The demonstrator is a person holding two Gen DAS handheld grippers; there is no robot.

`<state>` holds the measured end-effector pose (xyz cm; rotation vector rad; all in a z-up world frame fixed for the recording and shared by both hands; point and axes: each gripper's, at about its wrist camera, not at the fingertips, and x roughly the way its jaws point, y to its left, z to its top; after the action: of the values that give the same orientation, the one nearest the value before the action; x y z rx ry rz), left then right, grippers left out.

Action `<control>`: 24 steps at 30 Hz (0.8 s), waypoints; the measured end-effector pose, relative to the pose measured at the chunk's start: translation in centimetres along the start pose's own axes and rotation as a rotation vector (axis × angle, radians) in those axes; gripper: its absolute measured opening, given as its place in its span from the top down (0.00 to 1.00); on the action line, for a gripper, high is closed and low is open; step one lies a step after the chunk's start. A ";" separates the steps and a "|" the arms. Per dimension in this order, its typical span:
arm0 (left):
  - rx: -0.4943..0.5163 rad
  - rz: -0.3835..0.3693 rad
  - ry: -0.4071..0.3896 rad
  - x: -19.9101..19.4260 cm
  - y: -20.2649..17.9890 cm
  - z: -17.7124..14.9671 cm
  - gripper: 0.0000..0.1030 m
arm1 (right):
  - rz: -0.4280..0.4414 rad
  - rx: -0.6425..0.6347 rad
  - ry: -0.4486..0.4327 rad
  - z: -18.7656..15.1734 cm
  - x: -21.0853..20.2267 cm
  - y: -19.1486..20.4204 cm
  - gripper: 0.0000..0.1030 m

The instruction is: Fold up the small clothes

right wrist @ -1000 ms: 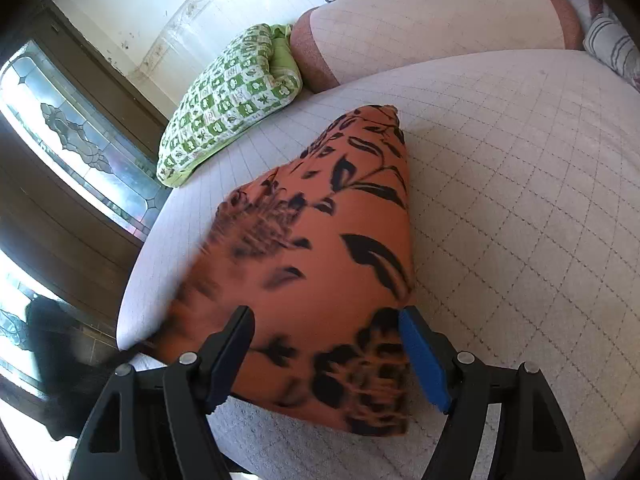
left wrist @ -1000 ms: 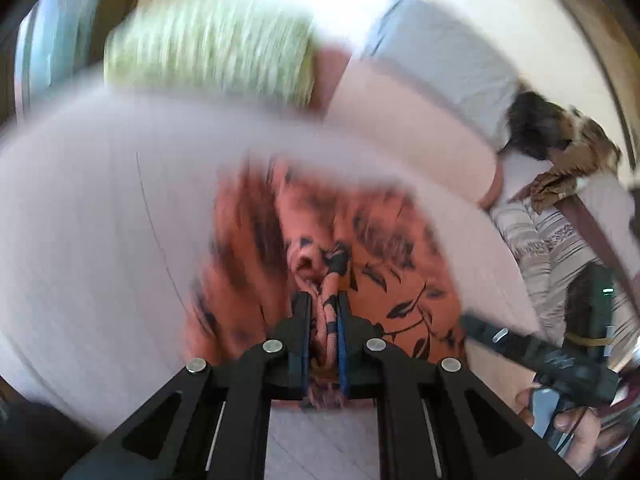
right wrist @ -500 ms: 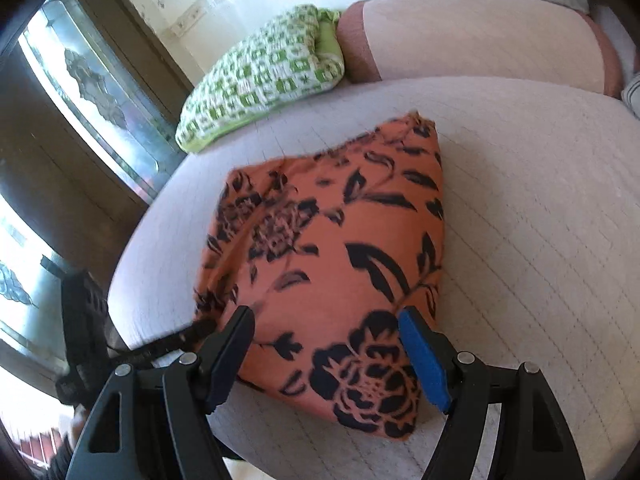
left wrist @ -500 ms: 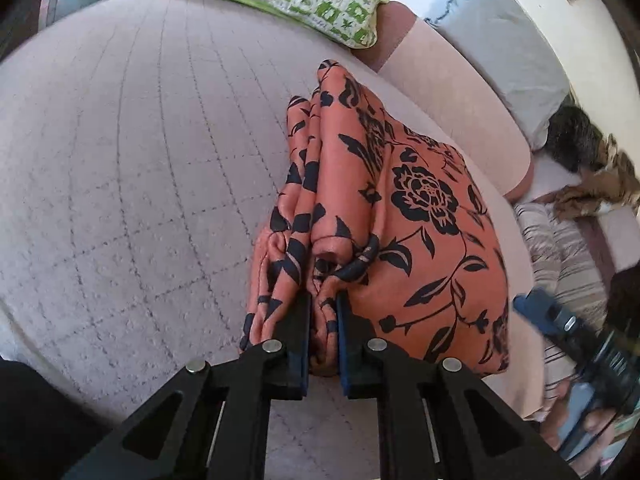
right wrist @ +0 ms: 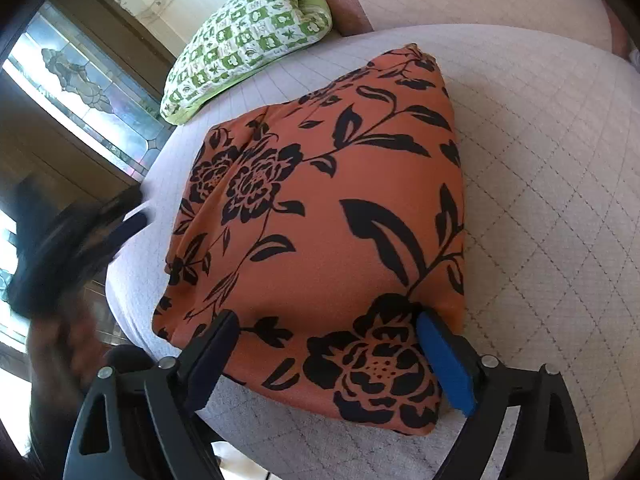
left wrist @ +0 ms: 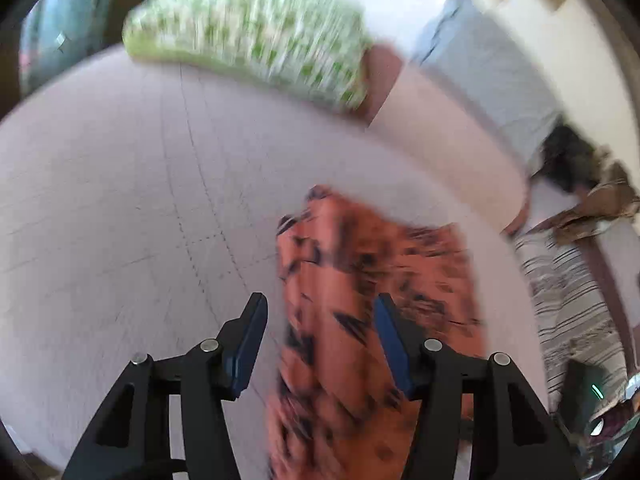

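Note:
The orange garment with black flowers (right wrist: pixel 332 216) lies folded on the pale quilted bed (right wrist: pixel 540 152). My right gripper (right wrist: pixel 328 344) hovers over its near edge, jaws wide and still opening; the cloth sits between the fingers, but the pads do not press it. In the blurred left wrist view, my left gripper (left wrist: pixel 320 332) is opening, with the garment (left wrist: pixel 372 280) passing between the fingers nearer the right pad (left wrist: pixel 392 344), ungripped. The left gripper (right wrist: pixel 100 232) also shows as a dark blur at the bed's left edge in the right wrist view.
A green-and-white patterned pillow (right wrist: pixel 248 36) lies at the back of the bed beside a pink bolster (right wrist: pixel 480 0). Striped and brown clothes (left wrist: pixel 568 292) are piled to the right. A stained-glass window (right wrist: pixel 80 92) stands past the bed's left edge.
The left gripper let go of the garment's bunched edge, opened and drew back. The right jaws spread wider. The garment now lies flat.

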<state>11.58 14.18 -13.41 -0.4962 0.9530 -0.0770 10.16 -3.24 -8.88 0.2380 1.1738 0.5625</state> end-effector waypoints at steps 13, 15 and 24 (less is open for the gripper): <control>0.214 0.195 0.092 7.3 -1.3 4.1 0.97 | 0.028 -0.008 -0.010 -0.3 0.6 0.6 0.04; 0.213 0.201 0.071 7.6 -0.4 3.9 0.97 | 0.021 -0.014 -0.007 -0.2 0.5 0.9 0.03; 0.101 -0.025 -0.007 3.3 -0.1 5.9 0.88 | 0.071 0.032 -0.023 -0.1 -0.1 0.2 0.03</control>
<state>18.19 15.34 -13.03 -0.4150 0.9315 -0.1452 9.99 -3.15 -8.77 0.3140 1.1558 0.6018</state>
